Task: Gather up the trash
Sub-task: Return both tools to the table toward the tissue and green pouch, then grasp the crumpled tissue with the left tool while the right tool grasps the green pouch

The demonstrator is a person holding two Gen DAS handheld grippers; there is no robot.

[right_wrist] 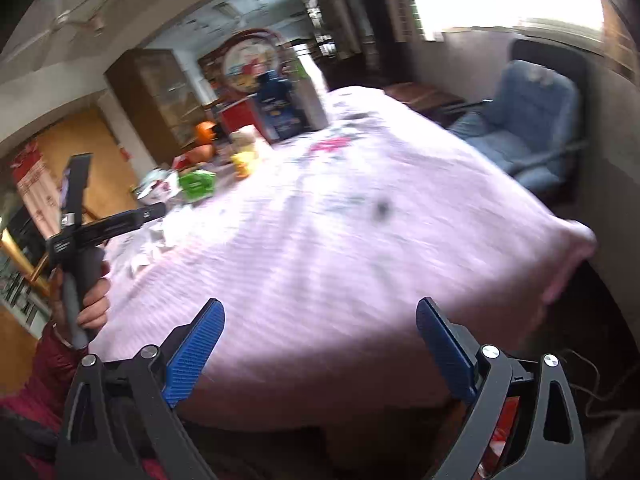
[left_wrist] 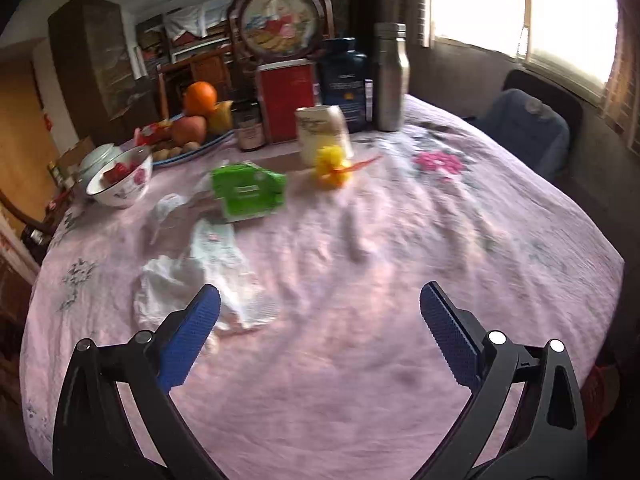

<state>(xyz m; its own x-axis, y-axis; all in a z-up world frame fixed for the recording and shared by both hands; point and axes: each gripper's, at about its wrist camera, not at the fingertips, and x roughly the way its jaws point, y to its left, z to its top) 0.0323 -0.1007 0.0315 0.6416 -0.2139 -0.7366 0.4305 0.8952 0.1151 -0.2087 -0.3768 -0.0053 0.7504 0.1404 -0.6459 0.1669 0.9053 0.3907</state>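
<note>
Well, both tools, left tool [left_wrist: 320, 304] and right tool [right_wrist: 320, 316], gape empty (over bare pink tablecloth [left_wrist: 380, 280]).

Both tools (left [left_wrist: 320, 306], right [right_wrist: 320, 320]) gape, empty.

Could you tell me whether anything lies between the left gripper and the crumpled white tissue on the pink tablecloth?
Nothing visible does. The left gripper is open and empty above the pink tablecloth, and the crumpled white tissue lies just beyond its left finger, with only bare cloth between. The green packet sits farther back.

Home dining room – clothed table [left_wrist: 360, 240], fruit [left_wrist: 199, 98]
</note>
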